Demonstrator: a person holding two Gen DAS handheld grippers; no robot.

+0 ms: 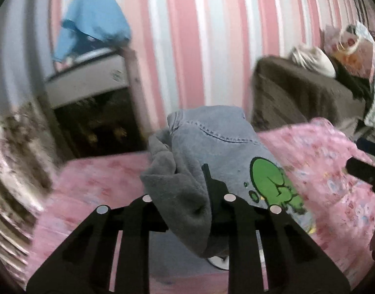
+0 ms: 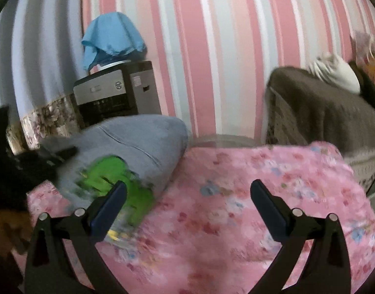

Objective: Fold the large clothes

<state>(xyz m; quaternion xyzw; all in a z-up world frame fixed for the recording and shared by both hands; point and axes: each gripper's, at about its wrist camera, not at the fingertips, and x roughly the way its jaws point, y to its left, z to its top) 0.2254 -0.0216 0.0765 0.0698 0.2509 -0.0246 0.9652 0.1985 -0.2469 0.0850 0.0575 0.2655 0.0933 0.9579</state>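
A grey sweatshirt (image 1: 212,142) with a green print (image 1: 270,178) lies bunched on a pink flowered bed cover (image 1: 322,161). My left gripper (image 1: 187,191) is shut on a fold of the grey sweatshirt, which hangs over its fingers. In the right wrist view the sweatshirt (image 2: 138,139) sits at the left of the pink cover (image 2: 236,215), with the left gripper (image 2: 40,161) dark at its left edge. My right gripper (image 2: 187,196) is open and empty above the cover, its left finger (image 2: 109,208) in front of the green print (image 2: 114,174).
A pink and white striped wall (image 2: 207,49) stands behind the bed. A grey printer (image 2: 114,90) with a blue cloth (image 2: 111,36) on it stands at the left. A brown covered sofa (image 2: 322,107) with a white bundle (image 2: 339,71) stands at the right.
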